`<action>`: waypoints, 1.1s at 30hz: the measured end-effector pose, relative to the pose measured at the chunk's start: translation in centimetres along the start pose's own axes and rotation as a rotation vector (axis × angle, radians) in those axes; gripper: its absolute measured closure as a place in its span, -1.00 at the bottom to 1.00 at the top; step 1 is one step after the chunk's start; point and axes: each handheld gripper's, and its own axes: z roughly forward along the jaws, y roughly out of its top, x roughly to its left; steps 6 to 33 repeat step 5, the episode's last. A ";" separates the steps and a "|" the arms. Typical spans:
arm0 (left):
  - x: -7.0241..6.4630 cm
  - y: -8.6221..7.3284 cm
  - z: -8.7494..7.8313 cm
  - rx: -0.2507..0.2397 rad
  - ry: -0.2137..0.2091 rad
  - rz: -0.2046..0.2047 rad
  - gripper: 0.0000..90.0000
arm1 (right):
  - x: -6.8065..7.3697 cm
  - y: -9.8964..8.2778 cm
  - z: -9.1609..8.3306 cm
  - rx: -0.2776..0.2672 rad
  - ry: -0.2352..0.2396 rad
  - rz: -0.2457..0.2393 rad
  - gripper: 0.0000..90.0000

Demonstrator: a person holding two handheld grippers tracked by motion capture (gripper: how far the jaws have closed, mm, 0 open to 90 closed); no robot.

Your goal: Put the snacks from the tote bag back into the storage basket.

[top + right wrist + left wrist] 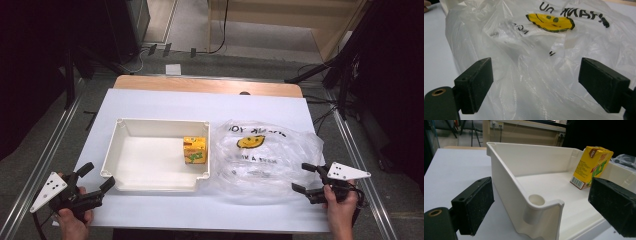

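Against the right wall of the shallow white plastic tray (150, 125) stands the small yellow drink carton (195, 150), upright, close to the tray's right near corner; from your left gripper view the same carton (592, 166) shows its barcode side and green lettering. Just right of the tray, its edge against the tray's outer wall, lies the crumpled clear plastic bag printed with a yellow smiley face and black lettering (267, 155), spread loosely over the white tabletop (200, 102).

Your left gripper (96, 176) hovers at the tray's near left corner with its jaws spread wide and nothing between them; in its own view the left gripper (541, 205) straddles that rounded corner post without touching it, and the carton is well apart from it across the tray. Your right gripper (306, 177) sits at the bag's right near edge, jaws also wide apart. In its own view the right gripper (536, 82) has folds of the bag (544, 62) lying between the jaws, unpinched.
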 end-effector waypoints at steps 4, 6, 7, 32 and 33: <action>0.0 0.0 0.0 0.000 0.001 -0.001 -0.85 | 0.1 -0.1 -0.2 -0.022 -0.001 0.002 -0.70; 0.0 0.0 0.0 0.000 0.002 0.000 -0.85 | 0.1 -0.1 -0.2 -0.022 -0.001 0.002 -0.70; 0.0 0.0 0.0 0.000 0.002 0.000 -0.85 | 0.1 -0.1 -0.2 -0.022 -0.001 0.002 -0.70; 0.0 0.0 0.0 0.000 0.002 0.000 -0.85 | 0.1 -0.1 -0.2 -0.022 -0.001 0.002 -0.70; 0.0 0.0 0.0 0.000 0.002 0.000 -0.85 | 0.1 -0.1 -0.2 -0.022 -0.001 0.002 -0.70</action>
